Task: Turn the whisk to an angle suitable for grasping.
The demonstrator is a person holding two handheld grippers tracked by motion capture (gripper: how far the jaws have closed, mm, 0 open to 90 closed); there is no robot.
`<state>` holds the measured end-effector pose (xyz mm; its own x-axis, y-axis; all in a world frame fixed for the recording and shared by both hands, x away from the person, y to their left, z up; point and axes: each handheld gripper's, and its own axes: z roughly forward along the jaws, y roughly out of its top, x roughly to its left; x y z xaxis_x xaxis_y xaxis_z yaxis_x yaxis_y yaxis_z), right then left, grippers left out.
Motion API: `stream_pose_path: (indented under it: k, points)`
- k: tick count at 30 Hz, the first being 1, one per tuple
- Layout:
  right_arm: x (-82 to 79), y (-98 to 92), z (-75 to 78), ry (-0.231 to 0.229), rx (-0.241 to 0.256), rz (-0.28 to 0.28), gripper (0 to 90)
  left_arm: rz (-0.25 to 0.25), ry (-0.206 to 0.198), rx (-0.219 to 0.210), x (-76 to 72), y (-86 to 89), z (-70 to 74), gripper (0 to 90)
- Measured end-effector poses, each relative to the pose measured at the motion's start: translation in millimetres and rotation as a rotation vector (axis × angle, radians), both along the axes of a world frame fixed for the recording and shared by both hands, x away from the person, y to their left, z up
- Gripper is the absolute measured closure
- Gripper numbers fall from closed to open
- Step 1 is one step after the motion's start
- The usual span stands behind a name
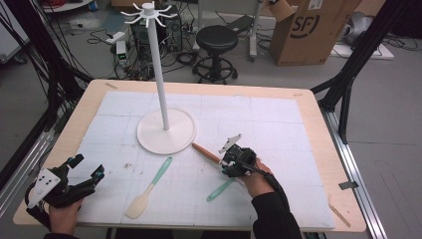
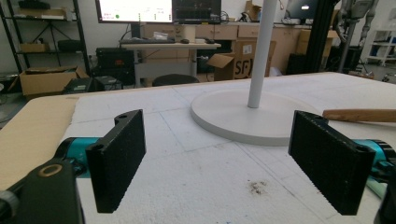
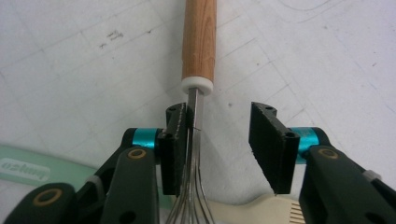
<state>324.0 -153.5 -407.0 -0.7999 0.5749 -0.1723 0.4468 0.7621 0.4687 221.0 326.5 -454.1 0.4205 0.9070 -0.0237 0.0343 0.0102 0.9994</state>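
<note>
High view: the right gripper sits near the middle of the white mat, over the whisk, whose wooden handle runs from the gripper up and to the left, its far end just beside the rim of the white stand. The left gripper hovers at the near left corner, well apart from the whisk; the right one is clearly nearer. A mint spatula lies between the two grippers, and a second mint utensil lies just beside the right hand. Left gripper view: jaws spread wide, nothing between them; the stand's base lies ahead and the wooden handle enters from the right edge. Right gripper view: jaws parted, not yet clamped; the whisk's wire neck lies against the left jaw, with a clear gap to the right jaw. The handle points straight away along the gripper's own axis, wires toward the camera. Judgement: closing here would pinch the wire neck just below the white collar; the grip is off-centre, so the whisk may shift sideways as the jaws meet.
</note>
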Motion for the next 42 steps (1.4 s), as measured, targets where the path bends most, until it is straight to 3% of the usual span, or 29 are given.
stream_pose_path:
  k: [3,5,10,11,12,15,20,30,36,37,40,42]
  points:
    - [-1.1,-1.1,1.7,-0.009,0.037,0.001,60.0,0.000,0.001,0.002,0.1,0.2,0.0,19.4]
    - [-3.8,0.2,5.5,-0.014,0.088,0.018,63.9,0.000,0.001,0.002,0.2,0.0,0.1,19.4]
    - [-8.6,5.7,9.9,0.036,0.135,0.103,85.6,0.002,0.000,0.002,0.1,-0.1,0.0,19.4]
    - [-8.6,5.7,9.9,0.036,0.135,0.103,85.6,0.002,0.000,0.002,0.1,-0.1,0.0,19.4]
    - [-9.3,10.3,5.7,0.070,0.087,0.127,89.2,0.001,0.000,0.003,0.2,-0.1,0.0,19.4]
    - [-7.4,14.2,-2.0,0.095,0.024,0.115,89.2,0.002,0.001,0.003,-0.1,0.0,0.0,19.4]
    - [-4.6,13.2,-3.0,0.082,-0.014,0.078,89.2,-0.001,0.002,0.002,0.1,0.3,0.0,19.4]
    - [-3.9,7.6,-0.9,0.052,-0.042,0.048,89.2,-0.001,0.001,0.001,0.0,0.2,0.0,19.4]
    - [-4.9,3.8,0.2,0.029,-0.014,0.044,89.2,-0.001,0.000,0.001,-0.1,0.2,0.0,19.4]
    - [-7.9,-0.9,2.6,0.031,0.070,0.049,88.8,0.000,0.000,-0.001,-0.2,0.3,-0.1,19.5]
    - [-13.9,-12.6,6.4,0.020,0.198,0.037,82.0,-0.001,0.002,0.000,0.0,0.3,0.0,19.4]
    - [-18.1,-24.0,10.0,-0.014,0.278,0.007,73.9,-0.001,0.002,0.000,0.0,0.2,-0.1,19.4]
